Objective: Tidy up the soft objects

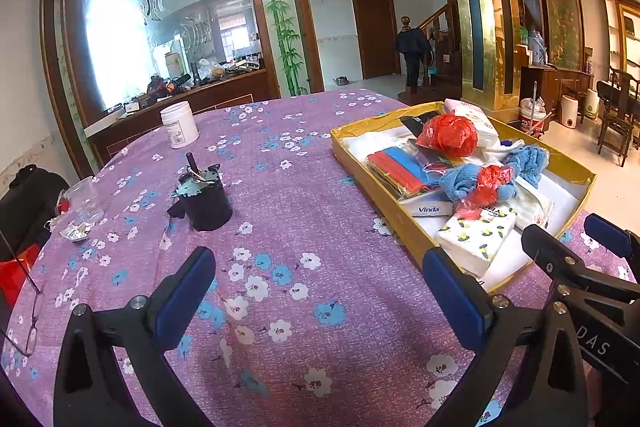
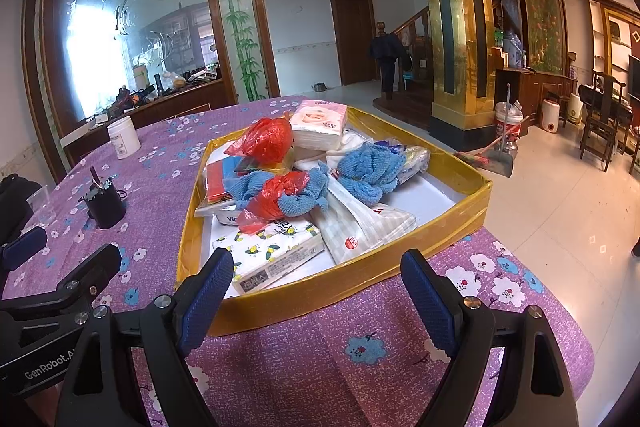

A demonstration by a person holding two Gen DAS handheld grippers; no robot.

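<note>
A gold-rimmed tray [image 2: 452, 227] [image 1: 374, 187] on the purple floral table holds soft items: red plastic bags [image 2: 268, 139] [image 1: 448, 135], blue cloths [image 2: 368, 167] [image 1: 528, 159], tissue packs with a lemon print [image 2: 276, 255] [image 1: 476, 235], a pink-flower pack [image 2: 320, 125] and a checked white bag [image 2: 356, 223]. My right gripper [image 2: 318, 291] is open and empty, just before the tray's near rim. My left gripper [image 1: 320, 291] is open and empty over bare cloth, left of the tray. The right gripper [image 1: 576, 239] also shows in the left wrist view.
A black cup with a stick [image 1: 204, 199] [image 2: 104, 203], a white jar [image 1: 179, 125] [image 2: 124, 137], a clear plastic cup [image 1: 82, 197] and glasses [image 1: 28, 319] stand left on the table. The table edge [image 2: 560, 311] drops to tiled floor at right.
</note>
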